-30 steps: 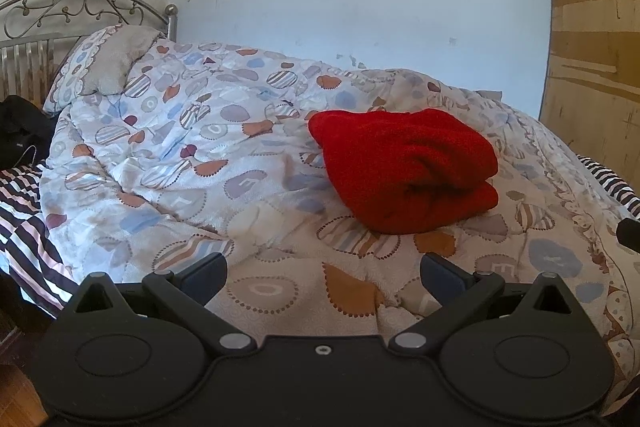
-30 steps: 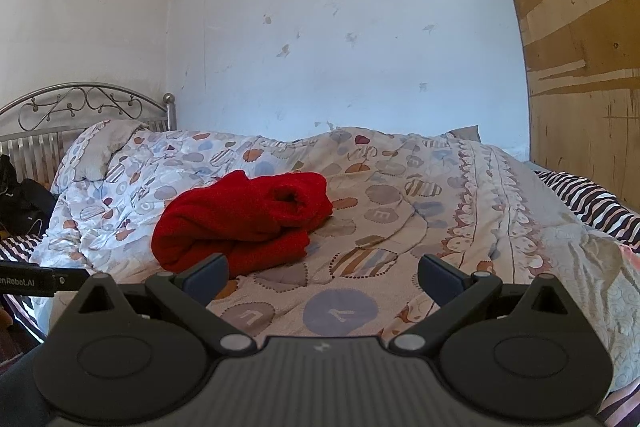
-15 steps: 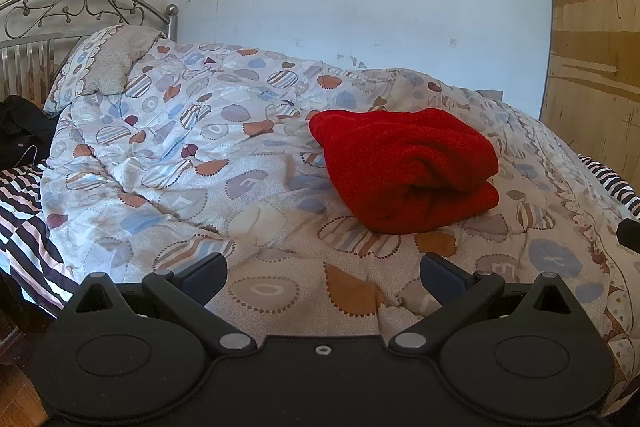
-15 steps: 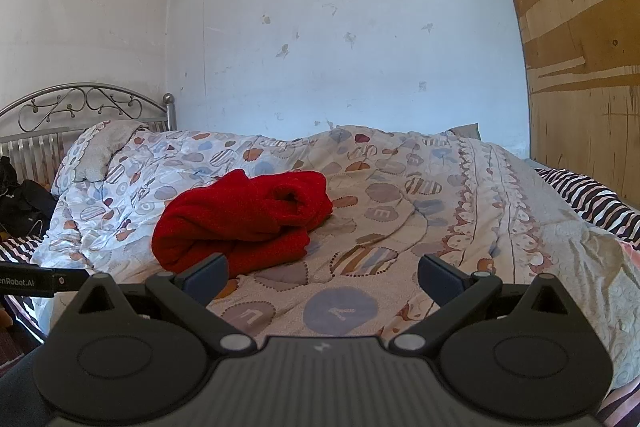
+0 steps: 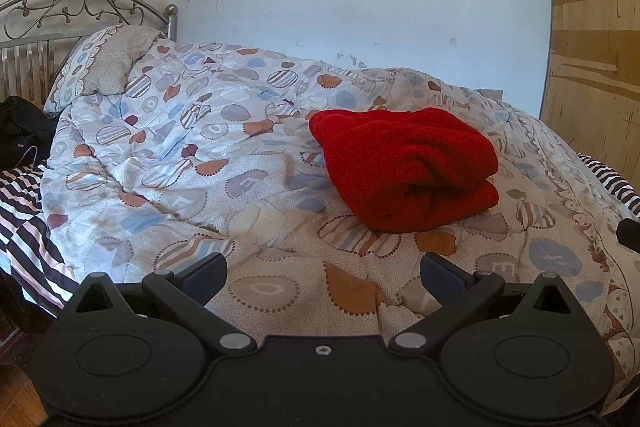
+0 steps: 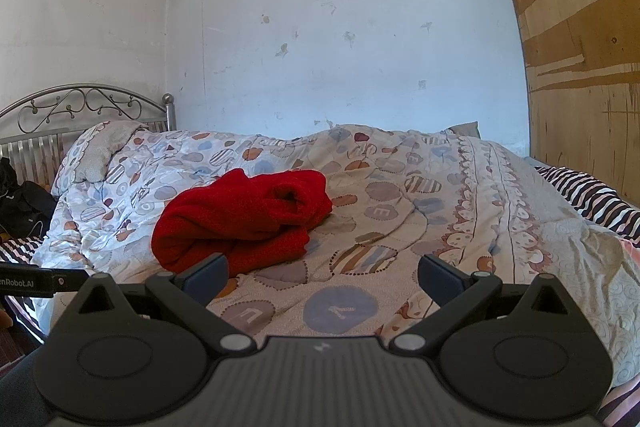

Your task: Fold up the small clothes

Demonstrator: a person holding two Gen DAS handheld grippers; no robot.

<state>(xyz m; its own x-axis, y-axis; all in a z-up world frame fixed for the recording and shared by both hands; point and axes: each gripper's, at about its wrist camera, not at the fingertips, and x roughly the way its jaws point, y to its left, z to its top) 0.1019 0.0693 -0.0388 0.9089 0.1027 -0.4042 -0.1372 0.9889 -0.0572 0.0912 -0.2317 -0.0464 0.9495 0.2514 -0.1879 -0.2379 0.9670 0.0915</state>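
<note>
Red garment (image 5: 404,167) lies folded in loose bundle on patterned quilt (image 5: 192,163), mid-bed, nearer wall side than foot edge; also seen at (image 6: 244,219). Left gripper (image 5: 322,273) hovers over near edge of quilt, jaws spread wide, nothing between them, apart from garment. Right gripper (image 6: 322,273) likewise wide apart and empty, above near edge, garment just beyond its left finger (image 6: 206,277). Pillow (image 5: 104,67) at head corner by metal headboard (image 5: 72,11). Striped sheet (image 6: 588,203) shows at bed's far right edge.
</note>
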